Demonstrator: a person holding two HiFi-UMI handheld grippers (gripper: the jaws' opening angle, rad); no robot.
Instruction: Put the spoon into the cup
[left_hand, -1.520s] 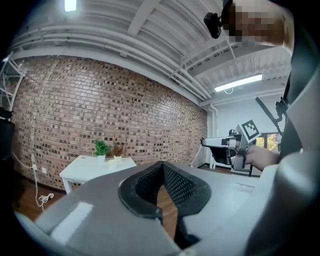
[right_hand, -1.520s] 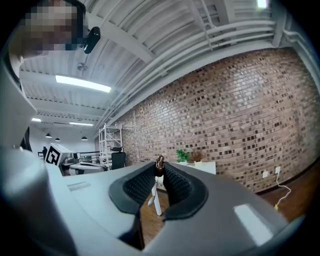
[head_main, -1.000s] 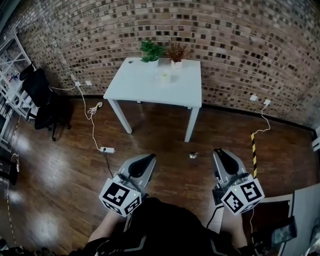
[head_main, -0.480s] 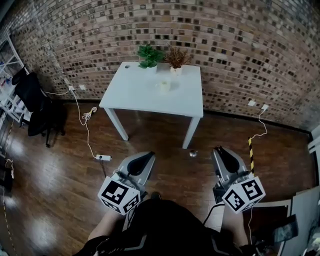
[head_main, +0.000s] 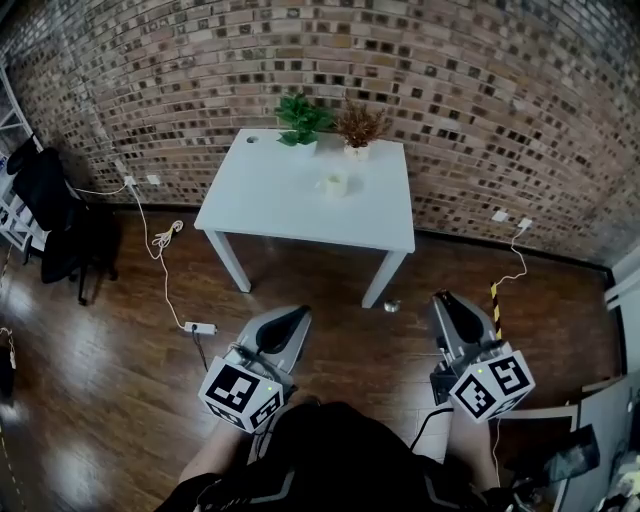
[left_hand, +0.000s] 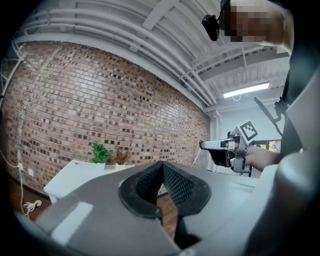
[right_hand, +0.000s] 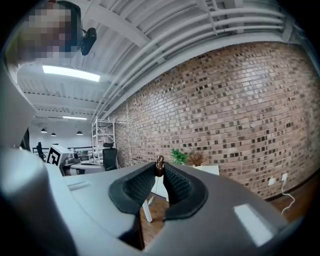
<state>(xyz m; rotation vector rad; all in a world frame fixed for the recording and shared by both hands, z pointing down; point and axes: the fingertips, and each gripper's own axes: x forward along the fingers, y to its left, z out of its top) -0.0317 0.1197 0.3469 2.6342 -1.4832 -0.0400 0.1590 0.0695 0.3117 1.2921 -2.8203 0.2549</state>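
A small pale cup stands near the back middle of a white table against the brick wall, well ahead of both grippers. My right gripper is held level over the wooden floor, shut on the spoon. The spoon's brown end shows between the pads in the right gripper view. In the head view its shiny bowl sticks out left of the tips. My left gripper is also level. Its pads meet at the tip with nothing between them.
Two potted plants stand at the table's back edge. A power strip with a white cable lies on the floor at the left, and a black chair stands beyond it. Striped tape marks the floor at the right.
Both grippers have moved forward toward the table, which now sits lower and larger in the head view. The spoon stays in the right gripper and the jaws have not changed.
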